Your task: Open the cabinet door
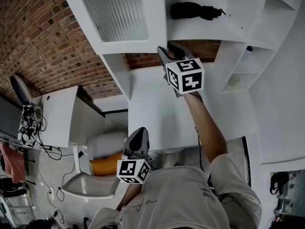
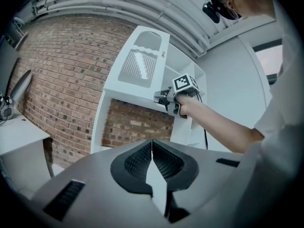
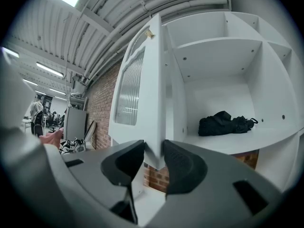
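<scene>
Now | brick wall (image 1: pixel 43 42), shelves (image 3: pixel 223 144) | right hand-held gripper (image 3: pixel 152 154) clamps cabinet door (image 3: pixel 151 94) | left hand-held gripper (image 2: pixel 152 151) closed

Your cabinet door (image 3: pixel 135 80) is a white panel with a tall window of ribbed glass in its upper part. It stands upright, swung well out from the white cabinet (image 3: pixel 216 56), and in the right gripper view its free edge faces you. Its lower corner sits between the fingers (image 3: pixel 183 167) of your right gripper (image 3: pixel 153 156), pressed from both sides.
</scene>
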`<action>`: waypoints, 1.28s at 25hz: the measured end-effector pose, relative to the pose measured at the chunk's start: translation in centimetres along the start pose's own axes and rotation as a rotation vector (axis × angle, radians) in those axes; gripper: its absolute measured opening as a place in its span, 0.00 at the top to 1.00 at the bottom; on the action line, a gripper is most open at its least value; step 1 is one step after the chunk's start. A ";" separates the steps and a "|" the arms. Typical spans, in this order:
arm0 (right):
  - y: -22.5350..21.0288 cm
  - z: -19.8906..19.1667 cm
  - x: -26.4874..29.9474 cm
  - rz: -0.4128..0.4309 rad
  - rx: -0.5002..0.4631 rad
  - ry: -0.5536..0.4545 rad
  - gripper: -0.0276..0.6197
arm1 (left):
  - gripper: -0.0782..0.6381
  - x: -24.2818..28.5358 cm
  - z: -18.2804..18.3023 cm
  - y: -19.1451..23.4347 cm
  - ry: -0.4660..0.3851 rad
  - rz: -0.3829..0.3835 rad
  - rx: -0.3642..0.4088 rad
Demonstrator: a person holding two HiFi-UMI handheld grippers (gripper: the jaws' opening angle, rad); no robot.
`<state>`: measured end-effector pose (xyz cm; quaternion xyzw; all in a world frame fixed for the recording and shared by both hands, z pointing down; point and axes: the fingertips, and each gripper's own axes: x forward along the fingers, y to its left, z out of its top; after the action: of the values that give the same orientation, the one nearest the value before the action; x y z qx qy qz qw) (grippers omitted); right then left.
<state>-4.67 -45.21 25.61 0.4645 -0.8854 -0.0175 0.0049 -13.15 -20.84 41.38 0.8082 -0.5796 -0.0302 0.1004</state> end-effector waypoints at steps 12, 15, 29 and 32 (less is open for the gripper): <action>0.6 0.2 -1.0 0.012 0.000 -0.008 0.76 | 0.87 -0.4 0.0 -0.5 0.009 0.006 0.010; 0.9 0.3 -1.3 0.013 0.002 -0.012 0.77 | 0.87 -0.5 -0.2 -0.7 0.014 0.002 0.012; 2.1 0.2 -2.6 0.027 0.000 -0.020 0.79 | 0.87 -1.0 -0.4 -1.1 0.010 -0.014 0.006; 2.3 0.3 -2.9 0.031 0.002 -0.024 0.79 | 0.87 -1.2 -0.3 -1.1 0.007 -0.009 0.012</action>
<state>-4.95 -41.55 25.46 0.4505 -0.8925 -0.0220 -0.0062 -12.49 -19.37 41.42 0.8114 -0.5757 -0.0244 0.0975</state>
